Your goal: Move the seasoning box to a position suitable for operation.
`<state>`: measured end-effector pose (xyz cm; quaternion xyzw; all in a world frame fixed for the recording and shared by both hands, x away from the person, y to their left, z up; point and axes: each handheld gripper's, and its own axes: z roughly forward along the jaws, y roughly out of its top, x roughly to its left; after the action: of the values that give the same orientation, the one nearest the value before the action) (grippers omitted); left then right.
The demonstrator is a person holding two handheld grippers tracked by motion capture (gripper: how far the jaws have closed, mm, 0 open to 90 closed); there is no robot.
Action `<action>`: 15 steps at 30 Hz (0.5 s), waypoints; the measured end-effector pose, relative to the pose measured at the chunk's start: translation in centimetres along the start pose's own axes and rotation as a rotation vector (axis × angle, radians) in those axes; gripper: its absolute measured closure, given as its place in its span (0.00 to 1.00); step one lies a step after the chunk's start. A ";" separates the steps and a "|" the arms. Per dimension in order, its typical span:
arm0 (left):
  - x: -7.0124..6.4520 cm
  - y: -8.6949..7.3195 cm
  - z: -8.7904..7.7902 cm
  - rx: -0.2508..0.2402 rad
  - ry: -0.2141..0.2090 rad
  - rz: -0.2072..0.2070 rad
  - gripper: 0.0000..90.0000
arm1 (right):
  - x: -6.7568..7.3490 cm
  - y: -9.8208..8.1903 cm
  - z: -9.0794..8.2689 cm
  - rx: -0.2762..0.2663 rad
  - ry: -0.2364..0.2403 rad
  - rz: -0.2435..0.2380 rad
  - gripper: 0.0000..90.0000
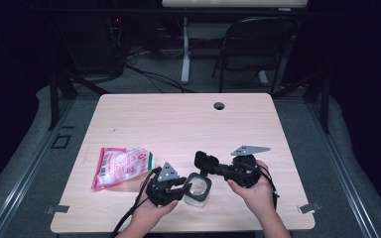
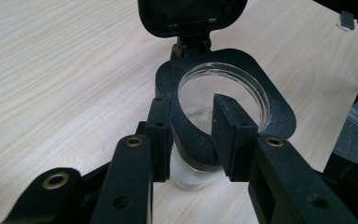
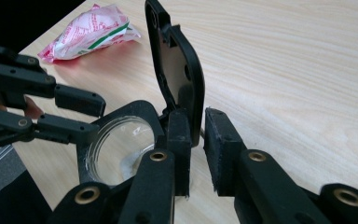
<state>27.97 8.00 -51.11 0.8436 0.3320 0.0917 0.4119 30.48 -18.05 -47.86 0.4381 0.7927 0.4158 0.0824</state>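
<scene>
A clear jar [image 1: 198, 191] with a black collar [image 2: 279, 116] stands near the table's front edge. Its black flip lid [image 1: 206, 161] is raised upright on its hinge. My left gripper [image 2: 193, 135] is shut on the collar's near rim, one jaw outside it and one inside the mouth. From the right, my right gripper [image 3: 198, 144] reaches in with the lower edge of the flip lid [image 3: 179, 70] between its jaws. A small gap shows beside the lid, so this gripper stands open. The right gripper view also has the left gripper [image 3: 91, 119] on the jar's rim.
A pink and white snack packet [image 1: 121, 166] lies left of the jar, close to my left hand. A cable hole [image 1: 219, 105] sits at the table's far edge. Beyond the table stands a folding chair [image 1: 258, 44]. Bare wood [image 1: 178, 129] stretches behind the jar.
</scene>
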 end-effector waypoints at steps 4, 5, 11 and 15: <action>0.3 0.0 -0.5 -0.004 0.007 -0.002 0.74 | -0.1 -0.4 -0.2 0.012 0.000 0.017 0.86; 0.3 0.0 -0.5 -0.004 0.007 -0.002 0.74 | -0.1 -0.4 -0.2 0.012 0.000 0.017 0.86; 1.0 -0.4 -1.6 -0.026 0.027 -0.011 0.74 | 0.0 -1.0 -0.1 0.060 -0.006 0.020 0.85; 1.6 -0.7 -2.6 -0.040 0.043 -0.023 0.74 | 0.4 -1.3 0.1 0.082 -0.003 0.012 0.87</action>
<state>27.73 11.04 -50.17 0.8293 0.3486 0.1114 0.4224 29.53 -18.05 -48.80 0.4465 0.8064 0.3826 0.0632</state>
